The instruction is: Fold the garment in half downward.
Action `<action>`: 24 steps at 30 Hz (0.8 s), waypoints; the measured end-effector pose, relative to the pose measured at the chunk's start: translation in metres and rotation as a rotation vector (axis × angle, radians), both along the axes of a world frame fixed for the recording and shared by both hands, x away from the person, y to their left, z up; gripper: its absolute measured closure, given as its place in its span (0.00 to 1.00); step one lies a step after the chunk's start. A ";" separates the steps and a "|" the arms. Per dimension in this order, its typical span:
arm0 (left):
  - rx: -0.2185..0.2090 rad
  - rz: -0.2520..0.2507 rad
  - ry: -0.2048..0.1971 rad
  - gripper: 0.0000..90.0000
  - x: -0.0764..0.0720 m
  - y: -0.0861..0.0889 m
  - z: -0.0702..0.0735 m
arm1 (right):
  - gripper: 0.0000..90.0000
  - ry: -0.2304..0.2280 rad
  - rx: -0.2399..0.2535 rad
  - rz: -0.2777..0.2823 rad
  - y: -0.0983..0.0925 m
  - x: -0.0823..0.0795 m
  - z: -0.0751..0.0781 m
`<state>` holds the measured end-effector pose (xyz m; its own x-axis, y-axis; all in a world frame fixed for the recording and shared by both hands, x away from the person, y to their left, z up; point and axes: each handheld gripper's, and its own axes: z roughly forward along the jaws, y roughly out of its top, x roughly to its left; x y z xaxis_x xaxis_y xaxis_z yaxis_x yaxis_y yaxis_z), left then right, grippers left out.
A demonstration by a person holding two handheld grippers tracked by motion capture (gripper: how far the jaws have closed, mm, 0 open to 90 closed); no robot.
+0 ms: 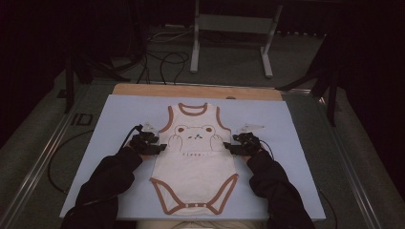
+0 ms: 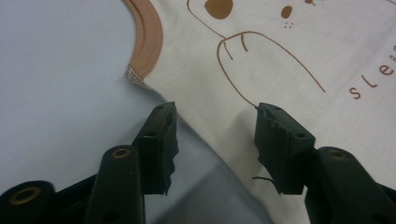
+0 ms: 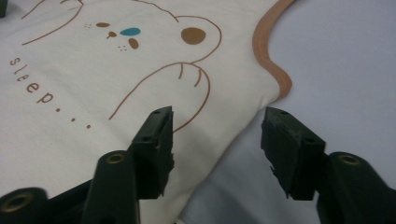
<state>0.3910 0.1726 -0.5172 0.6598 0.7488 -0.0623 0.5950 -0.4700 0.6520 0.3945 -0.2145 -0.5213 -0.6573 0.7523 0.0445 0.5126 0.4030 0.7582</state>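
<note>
A cream baby bodysuit [image 1: 193,162] with brown trim and a bear print lies flat, face up, on the pale blue sheet [image 1: 119,119]. My left gripper [image 1: 161,147] is at the garment's left side just below the armhole. In the left gripper view its jaws [image 2: 215,126] stand apart astride the side edge of the bodysuit [image 2: 289,60], one pad over the sheet and one over the cloth. My right gripper [image 1: 228,147] mirrors it at the right side. Its jaws [image 3: 217,128] are also apart, straddling the edge of the bodysuit [image 3: 84,116] under the brown armhole trim [image 3: 268,60].
The blue sheet covers a wooden board [image 1: 196,90] on a grey table. Behind it stand a white frame [image 1: 231,28] and loose cables [image 1: 165,62] on the floor. Dark sleeves [image 1: 107,183] come in from the bottom edge.
</note>
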 end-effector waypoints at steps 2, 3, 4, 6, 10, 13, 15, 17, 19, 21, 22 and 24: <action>-0.007 0.007 -0.001 0.59 0.001 -0.001 0.000 | 0.53 0.006 -0.009 -0.005 0.001 0.001 -0.001; -0.005 0.010 0.001 0.60 0.002 -0.001 0.000 | 0.55 0.009 -0.016 -0.003 0.001 0.001 -0.001; -0.002 0.010 -0.002 0.62 0.002 -0.002 0.000 | 0.57 0.016 -0.021 0.000 0.002 0.001 -0.002; 0.009 0.009 -0.001 0.66 0.003 -0.003 0.000 | 0.61 0.018 -0.044 0.009 0.004 0.001 -0.005; 0.020 0.009 -0.003 0.70 0.004 -0.005 0.000 | 0.68 0.024 -0.053 0.008 0.005 0.001 -0.004; 0.023 0.013 0.002 0.77 0.005 -0.009 0.001 | 0.75 0.021 -0.058 0.023 0.006 0.000 -0.004; 0.028 0.014 0.007 0.81 0.006 -0.010 0.001 | 0.81 0.023 -0.063 0.032 0.008 0.000 -0.003; 0.024 0.010 0.007 0.86 0.006 -0.011 0.001 | 0.85 0.020 -0.069 0.040 0.009 -0.001 -0.003; 0.007 0.019 0.018 0.92 0.007 -0.011 0.001 | 0.90 0.013 -0.076 0.051 0.011 -0.002 -0.002; 0.003 0.020 0.021 0.99 0.007 -0.012 0.001 | 0.96 0.007 -0.080 0.056 0.011 -0.002 -0.003; 0.011 0.017 0.017 1.00 0.007 -0.013 0.001 | 0.98 0.001 -0.087 0.063 0.013 -0.003 -0.002; 0.015 0.012 0.012 1.00 0.006 -0.013 0.002 | 0.99 -0.002 -0.092 0.066 0.013 -0.003 -0.002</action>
